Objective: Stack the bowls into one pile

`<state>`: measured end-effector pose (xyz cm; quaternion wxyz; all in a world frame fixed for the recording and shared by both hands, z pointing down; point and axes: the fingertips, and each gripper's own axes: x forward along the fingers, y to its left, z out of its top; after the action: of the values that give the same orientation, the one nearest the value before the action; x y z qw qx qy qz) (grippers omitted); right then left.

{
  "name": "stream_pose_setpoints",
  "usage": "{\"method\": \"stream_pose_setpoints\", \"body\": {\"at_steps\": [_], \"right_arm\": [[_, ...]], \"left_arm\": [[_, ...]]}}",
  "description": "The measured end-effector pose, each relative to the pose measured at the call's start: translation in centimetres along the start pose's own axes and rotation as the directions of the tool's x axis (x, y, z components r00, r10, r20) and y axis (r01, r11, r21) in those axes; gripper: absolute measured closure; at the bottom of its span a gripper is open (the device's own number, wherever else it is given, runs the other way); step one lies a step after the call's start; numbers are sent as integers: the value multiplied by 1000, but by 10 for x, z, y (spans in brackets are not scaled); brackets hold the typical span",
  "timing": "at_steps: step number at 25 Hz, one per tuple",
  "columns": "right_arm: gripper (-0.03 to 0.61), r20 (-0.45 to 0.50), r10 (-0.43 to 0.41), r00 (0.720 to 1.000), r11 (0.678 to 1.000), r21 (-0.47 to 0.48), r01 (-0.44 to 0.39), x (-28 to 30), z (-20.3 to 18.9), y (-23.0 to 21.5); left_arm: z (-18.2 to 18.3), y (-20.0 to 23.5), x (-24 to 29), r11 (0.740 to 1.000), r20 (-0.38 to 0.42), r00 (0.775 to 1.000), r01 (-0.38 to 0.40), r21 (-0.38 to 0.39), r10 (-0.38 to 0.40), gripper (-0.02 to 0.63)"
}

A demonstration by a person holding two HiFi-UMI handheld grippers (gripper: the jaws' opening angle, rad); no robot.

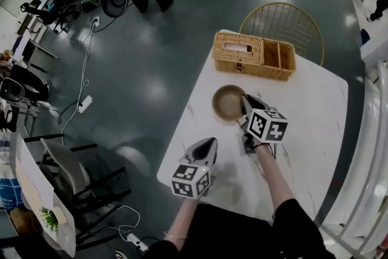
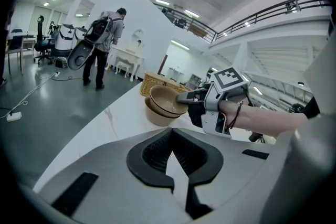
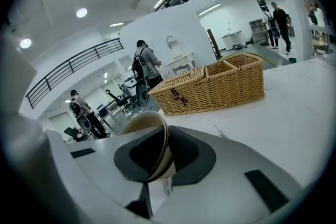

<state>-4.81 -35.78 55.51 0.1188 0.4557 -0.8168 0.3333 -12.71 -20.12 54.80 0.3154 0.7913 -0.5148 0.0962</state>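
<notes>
Clamped between the right gripper's (image 3: 159, 157) narrow-set fingers is the rim of a tan bowl (image 3: 144, 123), its thin wall standing edge-on between the pads. In the left gripper view that bowl sits tilted inside a second bowl (image 2: 156, 116) on the white table (image 1: 303, 130), near a wicker basket (image 1: 254, 56); what its open compartment holds cannot be made out. The right forearm (image 1: 276, 176) reaches forward with its gripper angled downward. The left gripper (image 1: 205, 147) hovers over the table's near edge, short of the bowls, also tipped down, its fingers slightly apart with nothing between them.
</notes>
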Motion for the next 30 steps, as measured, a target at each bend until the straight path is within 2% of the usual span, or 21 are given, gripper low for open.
{"method": "stream_pose_setpoints", "body": {"at_steps": [8, 17, 23, 30], "right_arm": [[543, -22, -18, 1000, 998, -66, 17, 7, -5, 1], [533, -19, -28, 999, 995, -92, 26, 8, -9, 2], [465, 29, -42, 999, 997, -68, 44, 5, -1, -1], [469, 19, -14, 1000, 999, 52, 13, -10, -6, -7]], "left_arm": [[-4, 0, 1, 1000, -8, 1000, 1, -9, -1, 600], [-5, 1, 0, 1000, -9, 1000, 0, -11, 0, 600], [-3, 0, 0, 1000, -3, 1000, 3, -4, -3, 600], [3, -4, -4, 1000, 13, 1000, 14, 10, -14, 600]]}}
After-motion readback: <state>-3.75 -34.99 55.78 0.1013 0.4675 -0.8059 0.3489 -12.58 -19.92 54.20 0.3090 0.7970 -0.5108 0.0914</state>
